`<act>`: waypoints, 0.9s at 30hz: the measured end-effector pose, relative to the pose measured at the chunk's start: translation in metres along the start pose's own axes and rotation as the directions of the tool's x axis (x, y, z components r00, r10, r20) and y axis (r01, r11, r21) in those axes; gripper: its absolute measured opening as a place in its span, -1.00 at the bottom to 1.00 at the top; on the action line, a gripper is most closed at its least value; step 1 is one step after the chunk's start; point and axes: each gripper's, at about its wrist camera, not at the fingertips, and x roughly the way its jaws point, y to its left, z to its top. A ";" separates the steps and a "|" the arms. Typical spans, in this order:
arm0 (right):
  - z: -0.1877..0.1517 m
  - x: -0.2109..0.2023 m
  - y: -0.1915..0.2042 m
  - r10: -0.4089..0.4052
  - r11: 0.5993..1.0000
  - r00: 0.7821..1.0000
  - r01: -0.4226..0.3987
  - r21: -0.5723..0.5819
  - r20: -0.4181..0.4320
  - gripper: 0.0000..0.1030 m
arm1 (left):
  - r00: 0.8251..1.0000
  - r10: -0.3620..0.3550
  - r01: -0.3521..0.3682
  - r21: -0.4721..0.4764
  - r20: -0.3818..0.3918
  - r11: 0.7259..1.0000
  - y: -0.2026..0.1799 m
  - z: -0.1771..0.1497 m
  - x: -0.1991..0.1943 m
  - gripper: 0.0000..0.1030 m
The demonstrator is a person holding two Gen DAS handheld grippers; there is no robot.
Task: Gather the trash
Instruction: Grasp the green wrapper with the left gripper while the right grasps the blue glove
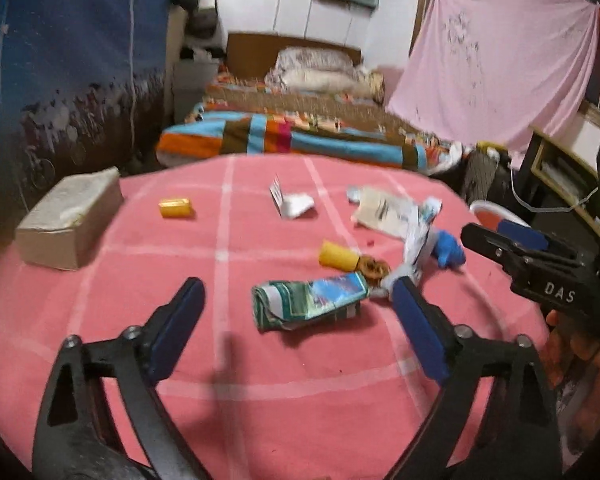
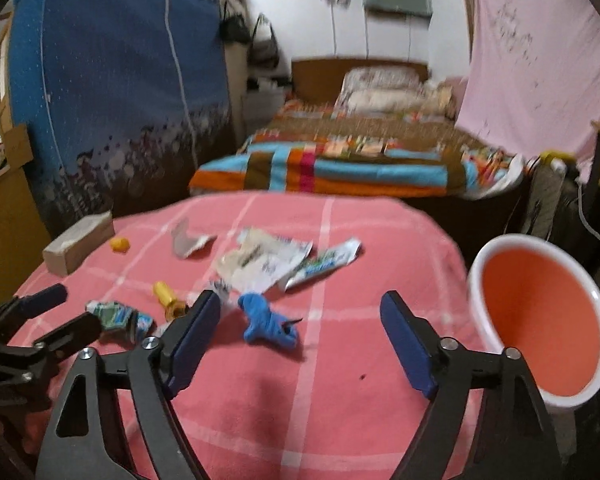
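Here, the desk point(image 1: 260, 380) carries a pink checked cloth with scattered trash. The left hand-held gripper point(image 1: 300, 308) hangs above the cloth with its jaws apart and nothing between the pads; a crumpled green-and-blue wrapper point(image 1: 308, 300) lies on the cloth just ahead of it. The right hand-held gripper point(image 2: 300, 320) is likewise released and holds nothing; a blue crumpled scrap point(image 2: 268, 322) lies on the cloth ahead of its fingers.

View differences:
- The left wrist view shows the tissue box point(image 1: 68, 220) large at the left edge of the desk, a yellow cap point(image 1: 175, 207) near it, a folded white paper point(image 1: 294, 202), and a yellow tube point(image 1: 338, 255) touching a brown ring-shaped scrap point(image 1: 374, 267). It also shows the right hand-held gripper from the side, with part of a hand point(image 1: 580, 344) behind it.
- The right wrist view shows the inside of the bucket point(image 2: 496, 264), which the left wrist view catches only as a sliver of rim. It also shows a white torn packet point(image 2: 260, 264) and a flattened toothpaste tube point(image 2: 328, 262) touching it.

Containers:
- The bucket has a white rim and an orange inside, stands beside the right edge of the desk, and shows no trash in its visible part.
- The tissue box is open on top; tissue shows in the opening.

A bed point(image 2: 360, 160) with a striped blanket stands behind the desk.
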 end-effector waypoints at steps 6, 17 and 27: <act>0.001 0.017 0.011 0.029 0.998 0.996 -0.034 -0.052 -0.086 -0.03 | 0.996 -0.013 0.014 0.007 -0.091 1.000 -0.006 0.000 0.016 0.02; 0.000 0.025 0.010 0.069 0.996 0.989 -0.075 -0.046 -0.130 -0.49 | 0.992 -0.039 0.033 -0.046 -0.121 0.998 0.002 0.002 0.021 -0.16; 0.001 -0.004 0.013 0.092 0.994 0.996 -0.091 -0.066 0.017 -0.49 | 0.996 -0.054 0.050 -0.054 -0.070 0.997 0.005 0.003 0.013 -0.37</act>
